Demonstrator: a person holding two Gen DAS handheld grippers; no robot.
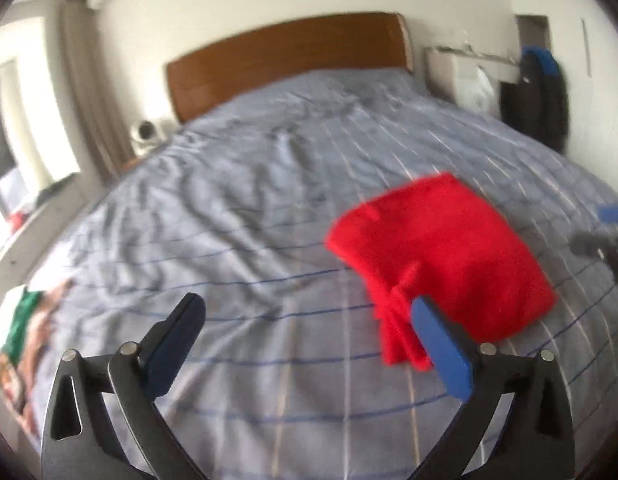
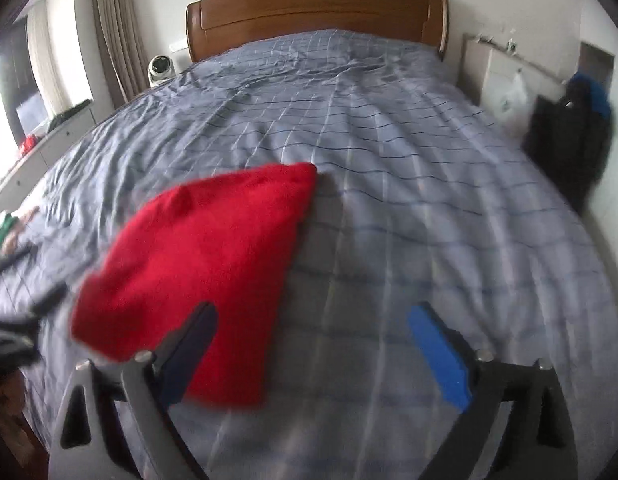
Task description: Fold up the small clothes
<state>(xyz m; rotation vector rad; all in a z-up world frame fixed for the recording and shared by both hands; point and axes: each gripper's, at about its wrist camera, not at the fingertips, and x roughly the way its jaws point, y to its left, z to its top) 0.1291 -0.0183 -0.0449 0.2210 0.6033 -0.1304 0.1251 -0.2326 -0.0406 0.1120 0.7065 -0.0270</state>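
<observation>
both my left gripper (image 1: 309,344) and right gripper (image 2: 313,344) hang wide open with nothing in them, and the red garment (image 1: 441,252) lies folded on the bed (image 1: 229,200) between them, looks released on purpose.

Bed (image 2: 389,160) ahead of me, grey-blue checked cover, creased toward the head. Brown wooden headboard (image 2: 317,4) against a pale wall. Small white round device (image 2: 160,68) beside the bed's left corner, beige curtain (image 2: 113,28) just behind it. Dark bag with a blue patch (image 2: 581,120) off the bed's right side. Green-and-brown printed item (image 1: 17,332) at the bed's near left edge.
</observation>
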